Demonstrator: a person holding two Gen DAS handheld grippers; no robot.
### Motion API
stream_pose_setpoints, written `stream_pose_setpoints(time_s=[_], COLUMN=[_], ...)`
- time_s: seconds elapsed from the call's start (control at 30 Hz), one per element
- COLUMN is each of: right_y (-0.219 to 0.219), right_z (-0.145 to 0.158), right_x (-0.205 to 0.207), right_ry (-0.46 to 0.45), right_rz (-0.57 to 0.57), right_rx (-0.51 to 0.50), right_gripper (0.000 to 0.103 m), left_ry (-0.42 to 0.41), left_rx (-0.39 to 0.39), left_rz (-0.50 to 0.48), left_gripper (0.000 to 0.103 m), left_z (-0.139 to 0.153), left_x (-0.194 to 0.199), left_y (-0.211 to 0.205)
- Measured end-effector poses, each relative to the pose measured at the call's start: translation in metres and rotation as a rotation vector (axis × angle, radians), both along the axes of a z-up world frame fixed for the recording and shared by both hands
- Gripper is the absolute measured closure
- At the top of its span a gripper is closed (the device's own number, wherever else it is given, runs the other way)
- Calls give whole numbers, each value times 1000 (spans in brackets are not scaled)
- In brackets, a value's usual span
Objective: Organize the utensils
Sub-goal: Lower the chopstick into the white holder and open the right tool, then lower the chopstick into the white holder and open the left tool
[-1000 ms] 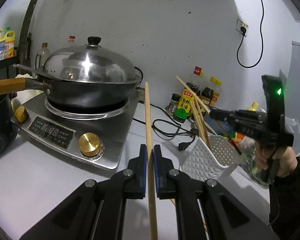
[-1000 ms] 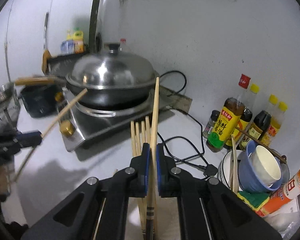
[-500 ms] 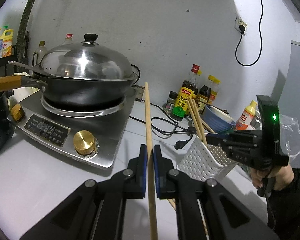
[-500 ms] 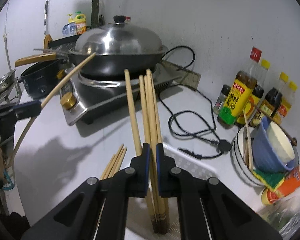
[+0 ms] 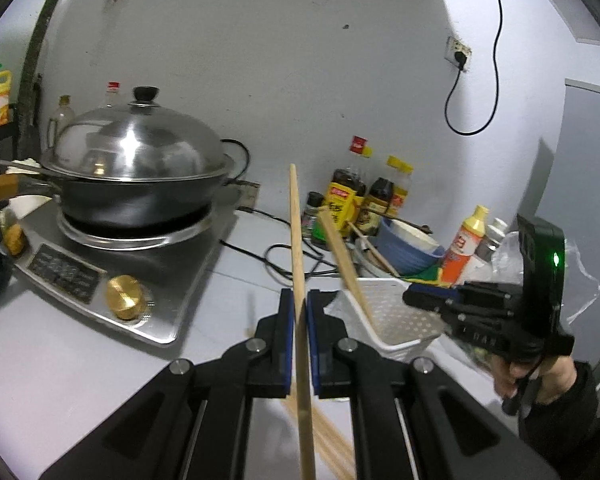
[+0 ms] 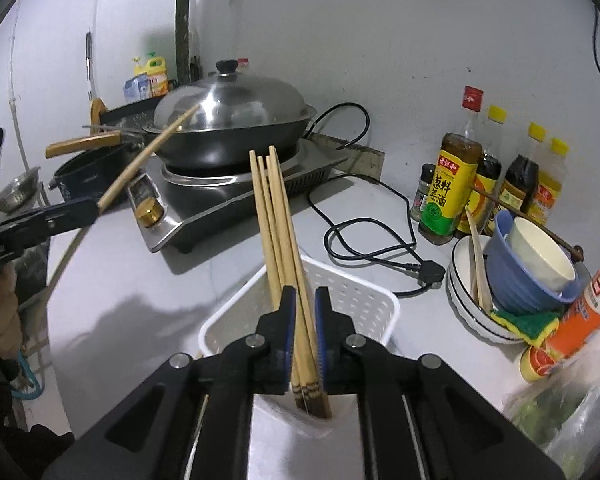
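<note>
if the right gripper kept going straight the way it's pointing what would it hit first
Probably the white perforated basket just below the opening right gripper, which has chopsticks between its jaws; depth is uncertain.

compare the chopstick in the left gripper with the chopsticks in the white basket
The chopstick is single, clamped in the shut left gripper above the counter; the basket chopsticks are a bundle leaning in the white basket. They stand between the right gripper's opening jaws. Both are pale wood.

Home kitchen. Big wok point(image 5: 140, 196) with shiny lid point(image 5: 134, 148) sits on electric cooker point(image 5: 112, 276). Sauce bottles point(image 6: 452, 184) stand by white wall. Dirty bowls point(image 6: 528, 276) piled on counter point(image 6: 140, 288). Chopsticks point(image 6: 278, 236) in white basket point(image 6: 364, 300).
</note>
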State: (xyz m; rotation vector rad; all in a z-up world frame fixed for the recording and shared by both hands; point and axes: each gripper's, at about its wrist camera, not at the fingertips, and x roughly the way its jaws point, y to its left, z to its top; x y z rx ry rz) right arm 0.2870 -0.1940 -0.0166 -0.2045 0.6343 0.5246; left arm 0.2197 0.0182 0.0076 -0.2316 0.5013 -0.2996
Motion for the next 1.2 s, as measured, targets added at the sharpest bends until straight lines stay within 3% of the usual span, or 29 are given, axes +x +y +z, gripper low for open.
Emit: stream_pose_setpoints(time_s=[0.27,0.57,0.9,1.03,1.2], right_y=[-29,-65,-97,-107,-119], right_z=[6,11,16,15,10], right_x=[-19,-29,-24,-21,-15], right_ry=[-22,-40,-61,-59,-51], right_rz=[4,-19,-33,-33,-47], right_rx=[53,130,214,240,257], right_gripper=[87,86,85,85,85], left_ry=[-4,17,-11,-22,1], left_rx=[-28,-177,-297,-275,-245], left_rz=[-56,-40,120,219,277], left_gripper=[97,97,97,97,97], left_z=[10,17,12,-1,-22], left_x=[18,52,89,99,110], left_y=[-44,-65,-90,-103,-122])
